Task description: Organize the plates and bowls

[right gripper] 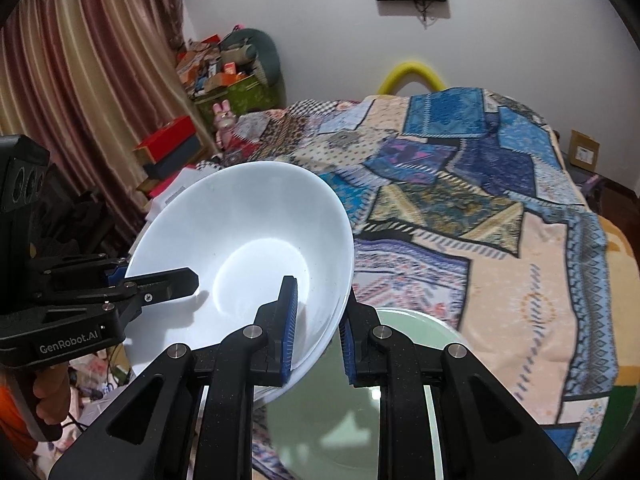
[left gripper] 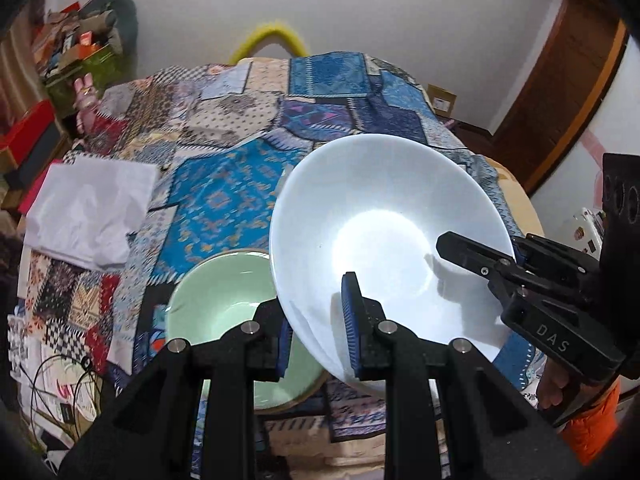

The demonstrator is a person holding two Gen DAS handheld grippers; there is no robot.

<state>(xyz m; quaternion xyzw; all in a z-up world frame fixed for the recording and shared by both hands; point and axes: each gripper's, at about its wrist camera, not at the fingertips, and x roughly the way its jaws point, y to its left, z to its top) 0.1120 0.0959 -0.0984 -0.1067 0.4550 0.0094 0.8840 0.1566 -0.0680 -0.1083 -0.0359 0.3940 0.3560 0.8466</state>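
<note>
White bowl (left gripper: 384, 232), 1 of 2 bowls in view, hangs tilted above the patchwork bedspread (left gripper: 224, 184), pinched at opposite rims by 2 grippers: left gripper (left gripper: 318, 320) and right gripper (right gripper: 318, 328). 1 green bowl (left gripper: 216, 304) rests just beneath.

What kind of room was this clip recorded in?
Likely a bedroom at home: a bed under a patchwork quilt serves as the work surface, with curtains and cluttered boxes behind.

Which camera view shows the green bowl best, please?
The left wrist view. There the green bowl shows most of its inside and rim, beside the white bowl. In the right wrist view it sits low, blurred, mostly behind gripper fingers.
</note>
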